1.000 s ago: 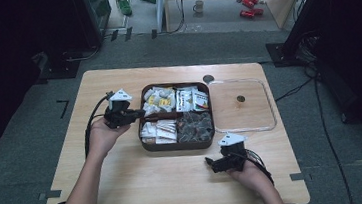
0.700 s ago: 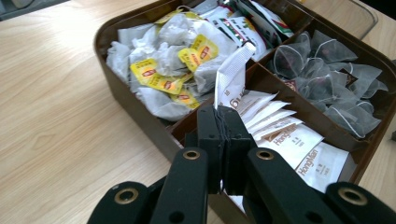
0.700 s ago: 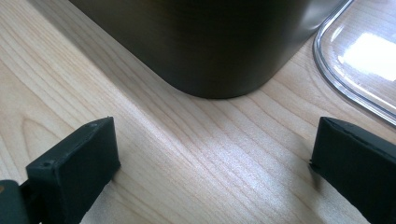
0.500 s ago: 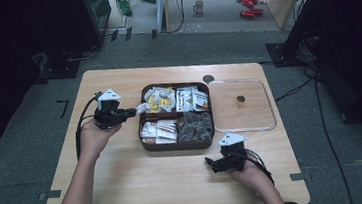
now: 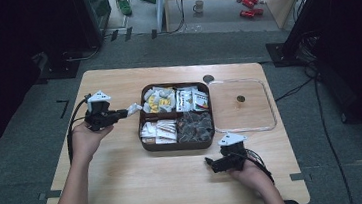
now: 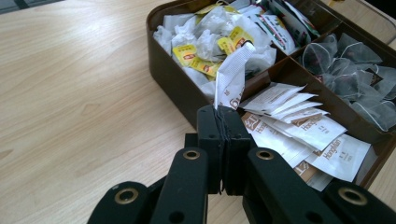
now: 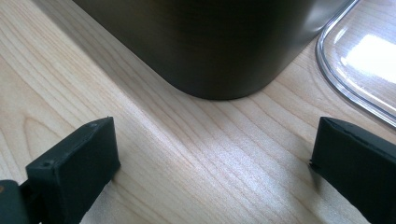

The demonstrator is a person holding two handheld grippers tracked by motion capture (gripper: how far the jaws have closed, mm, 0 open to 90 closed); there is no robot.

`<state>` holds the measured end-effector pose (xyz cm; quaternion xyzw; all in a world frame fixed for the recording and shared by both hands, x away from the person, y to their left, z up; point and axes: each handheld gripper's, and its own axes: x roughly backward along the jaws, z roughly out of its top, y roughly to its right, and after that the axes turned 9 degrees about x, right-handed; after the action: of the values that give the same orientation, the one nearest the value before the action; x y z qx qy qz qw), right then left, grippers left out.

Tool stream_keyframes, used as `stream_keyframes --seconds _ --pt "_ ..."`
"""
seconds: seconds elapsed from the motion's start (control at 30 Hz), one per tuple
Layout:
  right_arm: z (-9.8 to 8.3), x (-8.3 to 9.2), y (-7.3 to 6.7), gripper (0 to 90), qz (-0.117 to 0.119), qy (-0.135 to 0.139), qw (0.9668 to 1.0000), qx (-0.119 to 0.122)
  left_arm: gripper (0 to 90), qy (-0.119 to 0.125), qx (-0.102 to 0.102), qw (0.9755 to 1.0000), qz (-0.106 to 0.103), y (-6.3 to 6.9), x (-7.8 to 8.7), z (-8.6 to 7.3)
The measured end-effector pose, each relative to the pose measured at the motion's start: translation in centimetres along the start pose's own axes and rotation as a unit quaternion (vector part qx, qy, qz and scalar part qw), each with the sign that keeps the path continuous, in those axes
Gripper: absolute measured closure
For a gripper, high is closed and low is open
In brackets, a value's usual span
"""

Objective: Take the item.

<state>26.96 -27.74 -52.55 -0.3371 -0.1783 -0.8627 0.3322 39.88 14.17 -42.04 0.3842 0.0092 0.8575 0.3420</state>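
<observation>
Your left gripper point(image 6: 223, 122) is clenched on one white paper sachet point(image 6: 232, 74), pinched at its lower end. The sachet stands up from the pads, held off the desk just outside the left wall of the brown tray point(image 5: 142, 131), level with the tray's far-left compartment.

Handling judgement: the sachet looks very light, thin and limp. It should bend rather than break, but a corner grip could let it swing or slip free. Keep hold across the flat sealed end, as you have it now. The paper could tear if snagged on the tray wall.

Your right gripper point(image 7: 210, 154) is released, jaws wide apart and holding nothing. It rests low over the desk by the tray's near-right corner.

Count:
- One tray, with four compartments.
- One clear lid point(image 5: 241, 105), lying flat on the desk to the right of the tray.
- One sachet in the grip.
- Yellow-tagged bags point(image 6: 201, 46), printed packets, mesh tea bags point(image 6: 355, 79) and white sachets: one compartment each, piled too closely to count.
</observation>
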Motion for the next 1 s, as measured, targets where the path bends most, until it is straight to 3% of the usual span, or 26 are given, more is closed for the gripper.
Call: stream_keyframes --seconds 0.23,0.53,0.73,1.0 --pt "0.1 0.0 0.0 0.4 0.001 -0.001 1.0 0.001 89.5 -0.006 0.007 0.9999 0.011 -1.1 -0.1 -0.6" --pt "0.1 -0.1 0.0 0.4 0.001 0.0 1.0 0.002 89.5 -0.031 0.027 0.9985 0.036 -3.4 -2.2 -1.5" --pt "0.1 -0.1 0.0 0.4 0.001 0.0 1.0 0.002 89.5 -0.044 0.027 0.9971 0.056 -4.1 -3.9 -1.9" --pt "0.1 -0.1 0.0 0.4 0.001 0.0 1.0 0.002 89.2 -0.07 0.017 0.9961 0.052 -3.8 -5.7 -2.3"
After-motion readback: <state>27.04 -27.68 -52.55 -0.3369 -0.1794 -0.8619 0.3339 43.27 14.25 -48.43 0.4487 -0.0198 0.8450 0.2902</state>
